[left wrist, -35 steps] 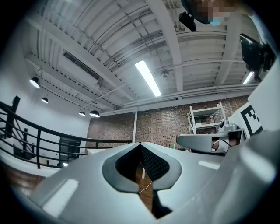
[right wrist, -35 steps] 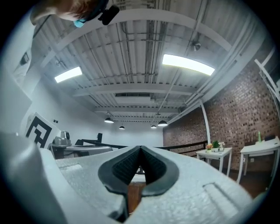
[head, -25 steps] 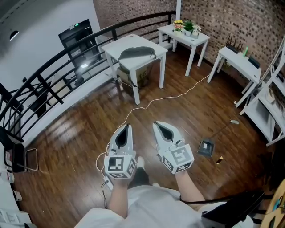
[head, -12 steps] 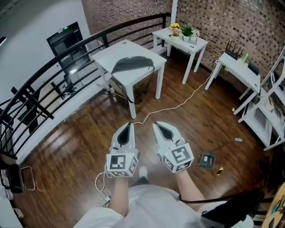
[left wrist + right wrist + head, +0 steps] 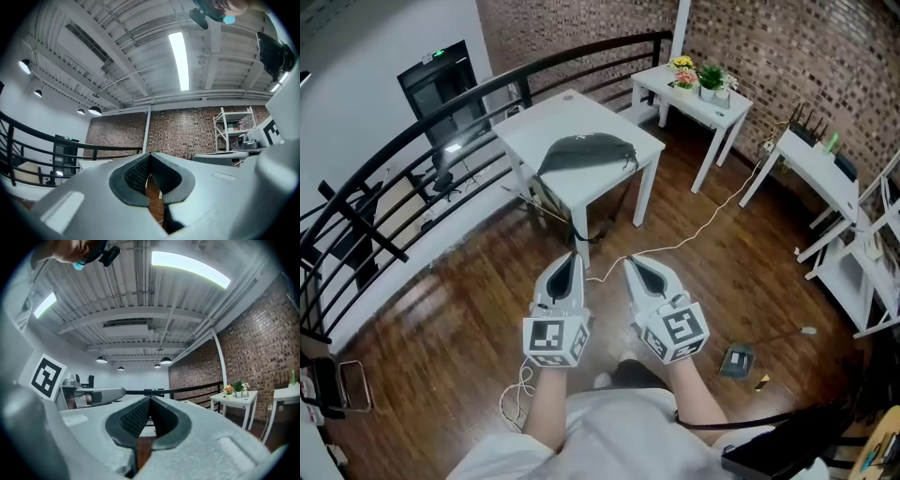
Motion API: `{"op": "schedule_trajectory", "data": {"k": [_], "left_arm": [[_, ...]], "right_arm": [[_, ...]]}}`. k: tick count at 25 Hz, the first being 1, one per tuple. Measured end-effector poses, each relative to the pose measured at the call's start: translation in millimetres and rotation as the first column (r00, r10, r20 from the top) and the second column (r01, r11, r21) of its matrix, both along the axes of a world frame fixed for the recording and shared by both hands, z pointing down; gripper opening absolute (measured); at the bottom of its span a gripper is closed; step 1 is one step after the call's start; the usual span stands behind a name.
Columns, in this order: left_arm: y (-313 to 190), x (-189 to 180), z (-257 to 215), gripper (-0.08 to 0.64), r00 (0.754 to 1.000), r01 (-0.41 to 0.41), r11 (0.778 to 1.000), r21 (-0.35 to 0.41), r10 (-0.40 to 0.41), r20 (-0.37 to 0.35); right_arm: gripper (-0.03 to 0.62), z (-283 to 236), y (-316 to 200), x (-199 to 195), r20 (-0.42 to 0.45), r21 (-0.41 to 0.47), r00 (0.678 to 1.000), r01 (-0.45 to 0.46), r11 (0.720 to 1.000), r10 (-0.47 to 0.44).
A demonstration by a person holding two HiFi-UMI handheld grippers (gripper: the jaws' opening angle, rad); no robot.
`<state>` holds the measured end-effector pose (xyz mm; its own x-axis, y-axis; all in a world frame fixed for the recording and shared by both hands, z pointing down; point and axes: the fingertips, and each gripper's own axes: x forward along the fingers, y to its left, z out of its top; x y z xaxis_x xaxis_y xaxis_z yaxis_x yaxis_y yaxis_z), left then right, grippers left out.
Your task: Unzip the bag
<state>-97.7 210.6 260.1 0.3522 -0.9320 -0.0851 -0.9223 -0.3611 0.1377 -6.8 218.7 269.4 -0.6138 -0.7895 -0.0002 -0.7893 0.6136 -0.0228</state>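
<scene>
No words or numbers I can read right now: the left cube (image 5: 555, 339) shows only a black-and-white square pattern, the green sign (image 5: 439, 53) is too small.

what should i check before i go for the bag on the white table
1. Bag lies on the table: ok.
2. Left tool empty, jaws together: ok.
3. Right tool empty, jaws together: ok.
4. Bag within reach: not ok, bare floor lies between.
5. Zipper pull found: cannot tell, too small.
6. Walkway free: not ok, a white cable crosses the floor ahead.
</scene>
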Motion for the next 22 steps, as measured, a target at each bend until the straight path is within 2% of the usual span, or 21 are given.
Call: {"op": "schedule_trajectory", "data": {"k": [8, 16, 22], "left_arm": [[-113, 16, 12, 0.017, 1.000, -0.001, 1.000, -0.012, 0.001, 0.025], [-281, 42, 17, 0.017, 0.997, 0.043, 0.999, -0.011, -0.043, 0.071], [-391, 62, 25, 0.017, 0.998, 0.042, 0.998, -0.048, -0.040, 0.053]], "right_arm": [[-0.011, 10, -126, 23, 0.040, -0.006, 0.999, -0.017, 1.000, 0.017], [-0.011, 13, -305, 50, 0.033, -0.015, 0.999, 0.006, 1.000, -0.006], [-0.011, 22, -412, 75, 0.018, -0.034, 1.000, 0.001, 0.999, -0.001]]}}
